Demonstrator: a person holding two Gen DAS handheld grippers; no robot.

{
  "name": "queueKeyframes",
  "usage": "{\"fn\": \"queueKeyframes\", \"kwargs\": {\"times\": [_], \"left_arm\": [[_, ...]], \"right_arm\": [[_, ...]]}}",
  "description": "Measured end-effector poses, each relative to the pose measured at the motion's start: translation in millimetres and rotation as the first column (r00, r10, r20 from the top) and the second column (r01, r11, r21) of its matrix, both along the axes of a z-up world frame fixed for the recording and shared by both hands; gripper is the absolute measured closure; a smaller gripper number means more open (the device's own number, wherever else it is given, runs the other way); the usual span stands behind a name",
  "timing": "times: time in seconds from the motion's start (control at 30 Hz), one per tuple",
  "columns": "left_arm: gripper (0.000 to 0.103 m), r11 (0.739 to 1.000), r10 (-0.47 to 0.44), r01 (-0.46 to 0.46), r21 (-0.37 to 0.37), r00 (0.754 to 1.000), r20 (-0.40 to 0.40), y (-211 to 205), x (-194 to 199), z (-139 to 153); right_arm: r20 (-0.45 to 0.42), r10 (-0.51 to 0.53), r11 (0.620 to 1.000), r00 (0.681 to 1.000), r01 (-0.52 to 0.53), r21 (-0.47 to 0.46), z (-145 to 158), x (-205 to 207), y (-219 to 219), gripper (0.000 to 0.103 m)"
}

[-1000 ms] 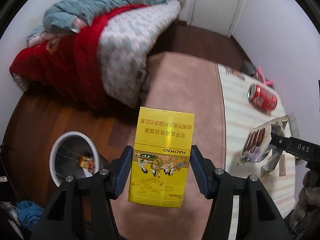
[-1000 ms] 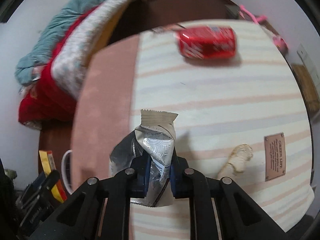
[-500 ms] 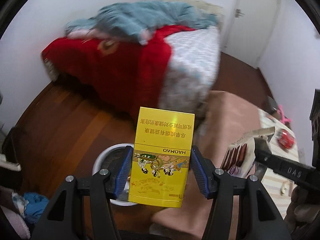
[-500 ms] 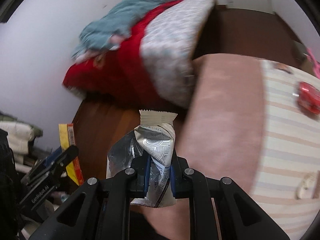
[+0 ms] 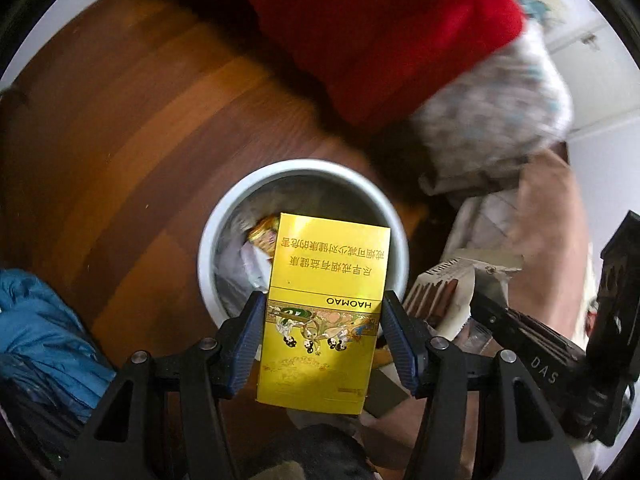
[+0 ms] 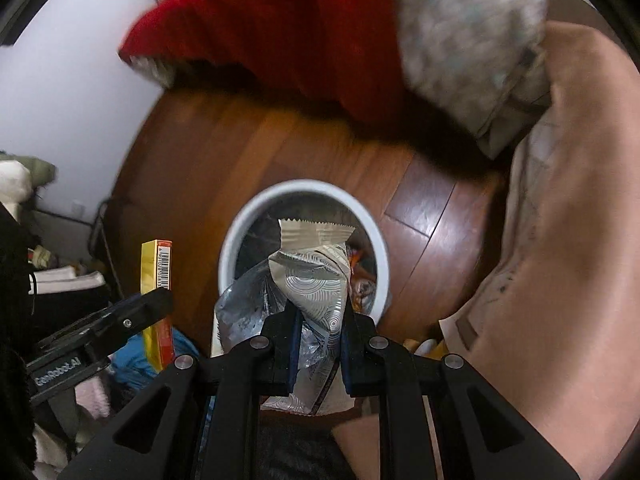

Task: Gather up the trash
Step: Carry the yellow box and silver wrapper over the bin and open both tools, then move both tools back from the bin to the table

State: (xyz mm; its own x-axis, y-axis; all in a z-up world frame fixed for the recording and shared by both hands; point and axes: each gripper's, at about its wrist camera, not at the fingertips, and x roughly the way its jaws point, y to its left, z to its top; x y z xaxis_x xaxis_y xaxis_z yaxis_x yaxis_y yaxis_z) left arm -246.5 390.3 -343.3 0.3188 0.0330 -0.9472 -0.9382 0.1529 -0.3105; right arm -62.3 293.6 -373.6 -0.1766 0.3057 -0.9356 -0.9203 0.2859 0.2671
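Risk of a miss: flat yellow cardboard box (image 5: 324, 312), clamped in left gripper (image 5: 323, 336), is held over the near rim of white round bin (image 5: 224, 216); crumpled silver foil wrapper (image 6: 316, 288), pinched in right gripper (image 6: 318, 348), could snag. Dark wood floor (image 5: 120, 128), red blanket (image 5: 384, 28) beside

Open bin mouth (image 5: 224, 216) below; red bedding (image 5: 380, 40) close beyond.

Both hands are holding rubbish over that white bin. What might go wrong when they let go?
The yellow box sits over the near rim of the white bin in the left view, so it might clip the edge and land on the wooden floor. The light, crumpled silver wrapper may cling to the right hand-held gripper or flutter aside.
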Motion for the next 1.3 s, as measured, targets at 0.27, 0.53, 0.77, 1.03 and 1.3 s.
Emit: {"fn": "queueKeyframes", "kwargs": {"times": [0.27, 0.53, 0.77, 1.03, 1.3], "left_arm": [[0.004, 0.998, 0.063, -0.063, -0.001, 0.997, -0.047, 16.8, -15.1, -19.3], [0.004, 0.987, 0.085, -0.052, 0.152, 0.972, -0.218, -8.9, -34.1, -1.3], [0.004, 0.980, 0.073, -0.019, 0.200, 0.961, -0.268, -34.8, -30.7, 4.7], [0.004, 0.977, 0.055, 0.009, 0.215, 0.956, -0.289, -49.9, -21.6, 10.6], [0.004, 0.962, 0.050, 0.031, 0.273, 0.958, -0.282, -70.0, -18.2, 43.8]], "right_arm": [[0.025, 0.032, 0.993, 0.999, -0.028, -0.118, -60.9, -8.7, 53.3, 0.064], [0.030, 0.029, 0.995, 0.999, -0.026, -0.099, -63.2, -9.2, 51.4, 0.011], [0.107, 0.054, 0.996, 0.993, -0.046, -0.076, -36.5, -11.9, 14.9, 0.000], [0.209, 0.119, 0.989, 0.971, -0.098, -0.109, -34.6, -19.2, -11.7, 0.000], [0.195, 0.085, 0.995, 0.977, -0.073, -0.066, -8.0, -12.7, -31.4, 0.000]]}}
